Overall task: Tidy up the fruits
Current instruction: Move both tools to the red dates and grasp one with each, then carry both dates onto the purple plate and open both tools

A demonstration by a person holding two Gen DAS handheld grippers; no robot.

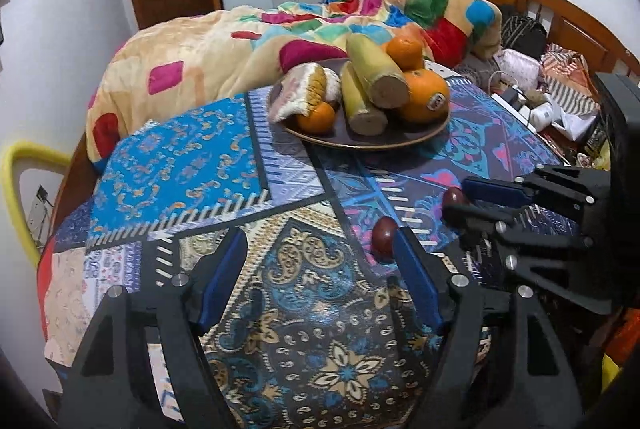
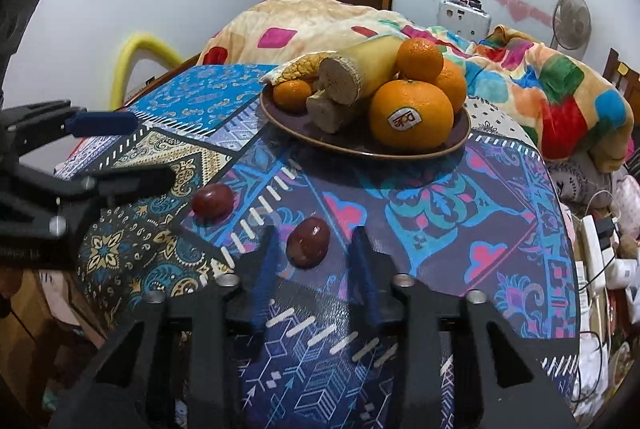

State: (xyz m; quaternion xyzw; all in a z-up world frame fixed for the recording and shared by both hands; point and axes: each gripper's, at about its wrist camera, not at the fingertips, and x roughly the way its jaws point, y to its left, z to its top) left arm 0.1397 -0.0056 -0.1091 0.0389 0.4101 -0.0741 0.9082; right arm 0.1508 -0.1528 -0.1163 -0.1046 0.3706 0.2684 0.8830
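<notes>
Left wrist view looks low across the patterned cloth (image 1: 192, 165) toward the plate (image 1: 360, 143). Right wrist view sits nearer the plate (image 2: 360, 149), same heading (both share it).

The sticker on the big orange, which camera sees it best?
The right wrist view: the sticker on the big orange faces the camera, large and clear. In the left wrist view it is smaller and blurry.

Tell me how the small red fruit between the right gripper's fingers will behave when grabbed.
The small red fruit looks rounded and glossy, so it may roll on the patterned tablecloth or slip if the right gripper nudges it off-centre. It seems light for its size. Its skin looks smooth and thin, so a hard squeeze might bruise it.
</notes>
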